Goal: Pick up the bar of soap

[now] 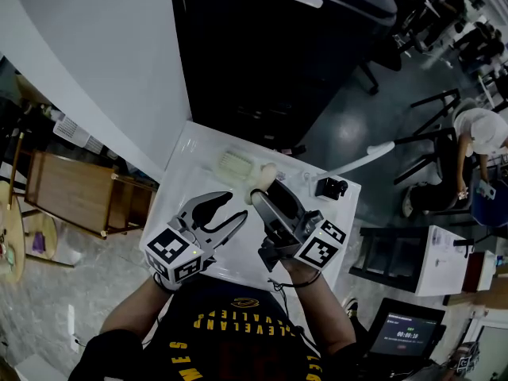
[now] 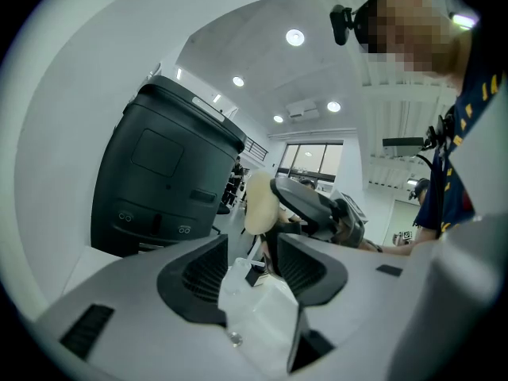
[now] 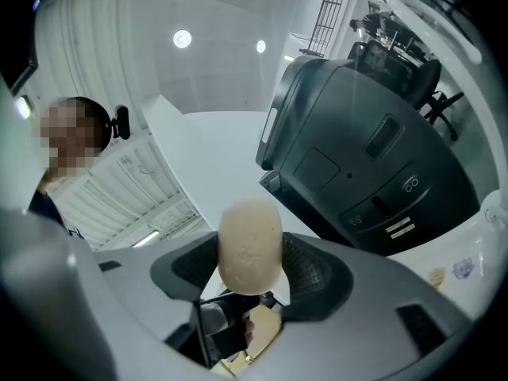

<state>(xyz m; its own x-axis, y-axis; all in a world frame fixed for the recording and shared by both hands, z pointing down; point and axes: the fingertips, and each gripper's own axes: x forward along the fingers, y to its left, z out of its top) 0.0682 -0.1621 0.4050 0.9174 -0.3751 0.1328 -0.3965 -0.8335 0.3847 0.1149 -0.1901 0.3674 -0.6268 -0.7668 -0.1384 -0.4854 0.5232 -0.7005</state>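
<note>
Both forearms come up from the 6 o'clock edge of the head view, left arm (image 1: 127,312) and right arm (image 1: 332,320) bare below the sleeves. The left gripper (image 1: 236,206) sits around 7 o'clock, pointing toward 2, jaws spread wide with nothing clamped between them (image 2: 254,254). The right gripper (image 1: 266,187) sits around 5 o'clock, angled toward 11, jaws closed tight on the bar of soap (image 3: 249,244), which stands on end between the pads.

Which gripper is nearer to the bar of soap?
Right. The right gripper has its jaws closed on the bar of soap; the left gripper is open and empty, beside it without touching.
</note>
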